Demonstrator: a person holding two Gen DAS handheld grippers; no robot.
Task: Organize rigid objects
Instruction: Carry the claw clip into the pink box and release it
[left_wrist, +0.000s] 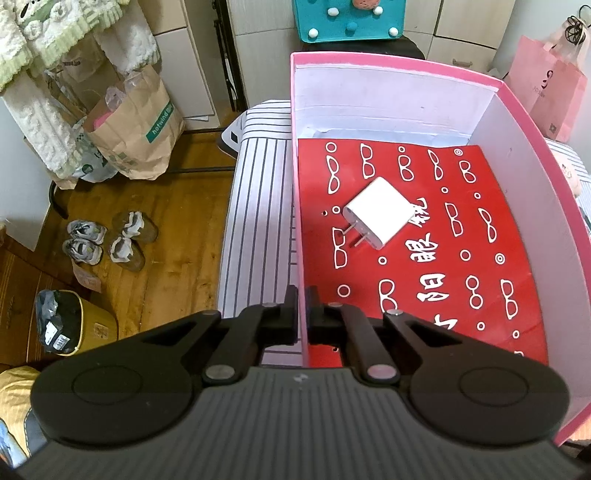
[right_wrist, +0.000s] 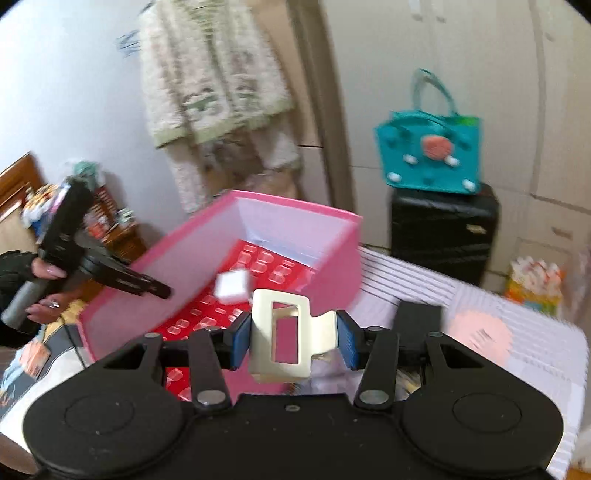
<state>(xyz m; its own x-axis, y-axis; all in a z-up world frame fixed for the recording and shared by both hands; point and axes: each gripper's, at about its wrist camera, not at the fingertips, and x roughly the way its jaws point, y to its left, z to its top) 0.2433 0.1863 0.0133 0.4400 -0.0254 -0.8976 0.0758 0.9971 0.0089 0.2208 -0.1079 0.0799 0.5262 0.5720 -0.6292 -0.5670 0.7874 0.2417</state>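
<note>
Two grippers at work, one box. The left gripper (left_wrist: 302, 314) is clamped tight on the near side wall of the pink box (left_wrist: 373, 61), one finger outside, one inside, steadying it on the striped cloth (left_wrist: 258, 177). The right gripper (right_wrist: 295, 338) stands about half open with its blue pads (right_wrist: 242, 338) pressed on a cream hair clip (right_wrist: 280, 336), carried in the air just short of the box's near corner. Already in the box: a white charger plug (left_wrist: 378, 212), lying on its side on the red liner (left_wrist: 443, 295) near the middle, prongs toward the left wall. The step in hand looks like delivery of the clip into the box. To do it well: bring the clip fully over the rim before lowering, aim for bare red liner beside the plug and not on top of it, and go low before letting go so the clip does not bounce. The grip sits on the clip's lever end, so squeezing harder may spring it open; keep pressure even. The left hold should stay firm, since a knock on the wall could slide the box. The right view is blurred; the exact gap to the rim is hard to tell.
</note>
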